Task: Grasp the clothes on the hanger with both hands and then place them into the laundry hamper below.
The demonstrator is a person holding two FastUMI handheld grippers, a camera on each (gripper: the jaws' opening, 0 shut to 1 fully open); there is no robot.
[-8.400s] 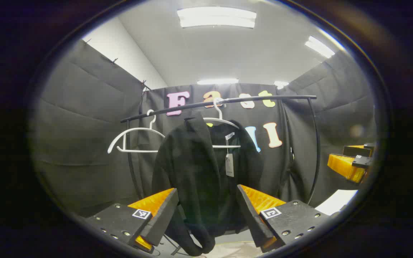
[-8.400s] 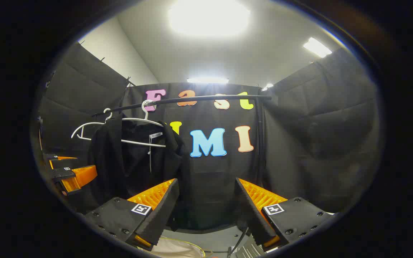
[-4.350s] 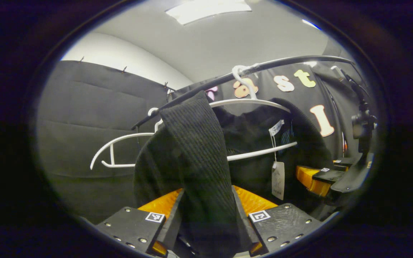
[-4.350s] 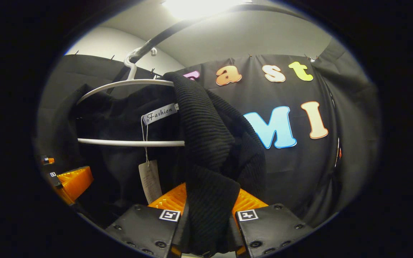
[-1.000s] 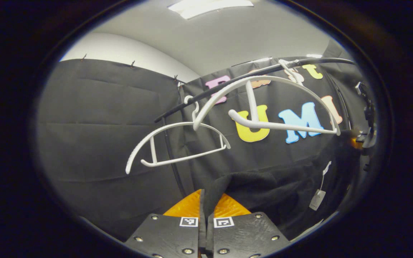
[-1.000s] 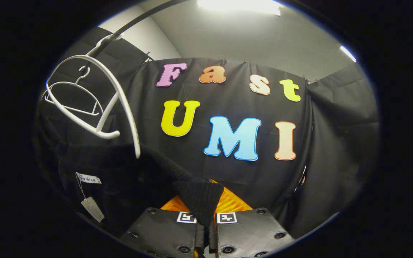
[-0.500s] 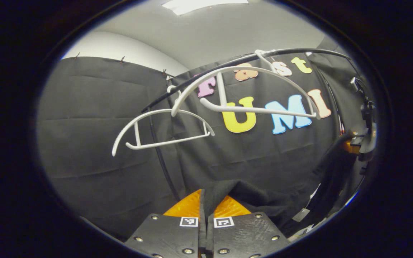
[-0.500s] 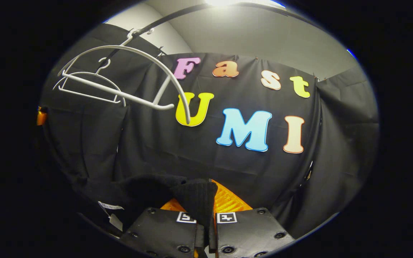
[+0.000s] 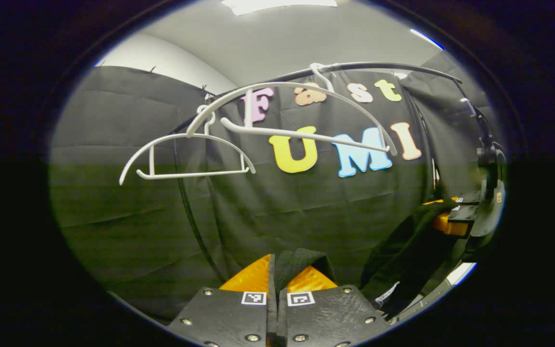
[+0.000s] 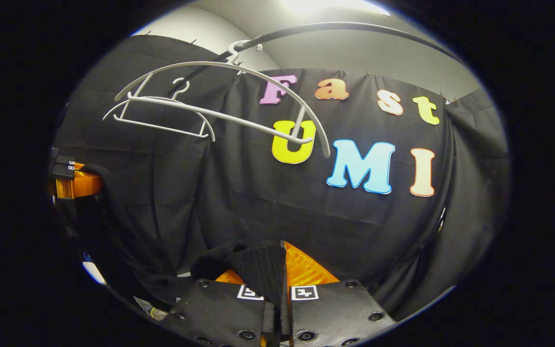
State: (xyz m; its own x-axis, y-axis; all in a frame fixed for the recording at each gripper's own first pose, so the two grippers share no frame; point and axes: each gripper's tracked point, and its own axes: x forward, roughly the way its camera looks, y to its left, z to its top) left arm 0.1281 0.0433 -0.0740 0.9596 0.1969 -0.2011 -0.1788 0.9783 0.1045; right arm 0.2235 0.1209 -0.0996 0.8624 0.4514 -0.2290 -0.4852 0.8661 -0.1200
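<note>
A black knit garment (image 9: pixel 407 250) hangs off its hanger, stretched between my two grippers. My left gripper (image 9: pixel 276 277) is shut on one shoulder of it, a fold of black knit (image 9: pixel 301 260) bulging above the fingers. My right gripper (image 10: pixel 280 277) is shut on the other shoulder, where a ribbed fold (image 10: pixel 258 267) sticks up. In the left gripper view the right gripper (image 9: pixel 443 219) shows far right with cloth draped from it. In the right gripper view the left gripper (image 10: pixel 72 185) shows far left. The bare white hanger (image 9: pixel 301 108) swings from the black rail (image 9: pixel 378 67). The hamper is hidden.
A second empty white hanger (image 9: pixel 186 159) hangs further left on the rail. The rail's black upright post (image 9: pixel 188 212) curves down behind my left gripper. A paper tag (image 9: pixel 386 294) dangles from the garment. Black cloth walls close in the booth on all sides.
Both grippers have dropped lower with the garment, which now sags further between them. The bare hanger has swung back and sits higher in both views.
</note>
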